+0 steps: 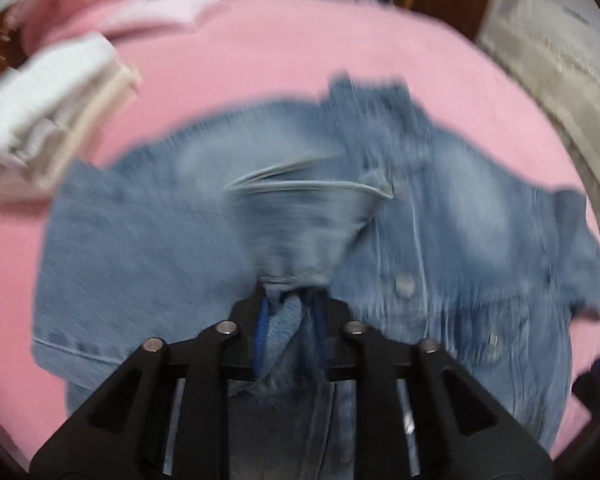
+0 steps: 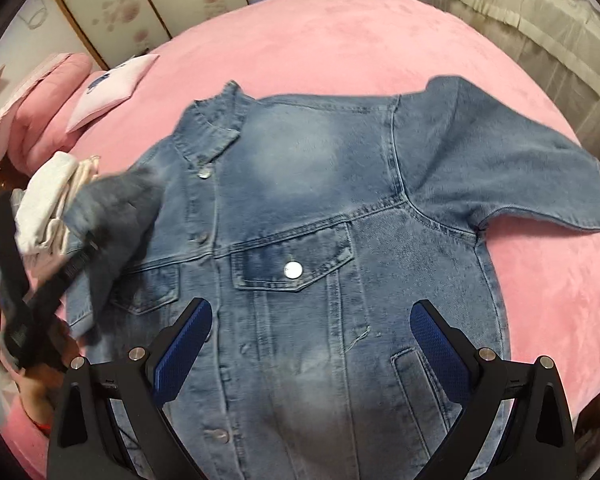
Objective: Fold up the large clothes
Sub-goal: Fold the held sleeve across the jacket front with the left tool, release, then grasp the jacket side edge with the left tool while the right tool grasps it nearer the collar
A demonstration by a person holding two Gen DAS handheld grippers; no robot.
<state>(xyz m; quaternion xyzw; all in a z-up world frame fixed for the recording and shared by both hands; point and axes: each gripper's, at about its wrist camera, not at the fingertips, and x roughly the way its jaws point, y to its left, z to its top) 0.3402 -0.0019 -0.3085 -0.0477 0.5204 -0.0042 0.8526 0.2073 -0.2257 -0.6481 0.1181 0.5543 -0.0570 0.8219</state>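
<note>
— Though blurred at the left edge, countable all the same?

— Yes. One stack of folded pale clothes [image 2: 48, 200], lying on the pink bedspread [image 2: 360, 40] just left of the jacket. Behind it, two pillows: one pink pillow [image 2: 48, 96] and one pale pillow [image 2: 108, 88] with a dark print.

— And next along?

— Left gripper [image 2: 88, 240], first of two. Clamped on one sleeve of the denim jacket [image 2: 300, 168], with that sleeve lifted over the chest on the left. From the left wrist view, a bunch of denim pinched between both pads.

— Lying where, that jacket?

— Spread front up across the middle of the bedspread, collar toward the far side, hem toward the cameras. One jacket only.

— Counts on it?

— Two chest pocket flaps, one slit pocket low on the right, at least four metal buttons. Two sleeves: one raised in the grip, the other sleeve [image 2: 520, 168] flat on the bedspread to the right.

— Then the second tool?

— Right gripper [image 2: 310, 320], poised above the jacket's lower front. Jaws wide apart, two blue pads [image 2: 440, 352] showing, only the flat denim below. Touching the cloth or not: cannot tell.
</note>
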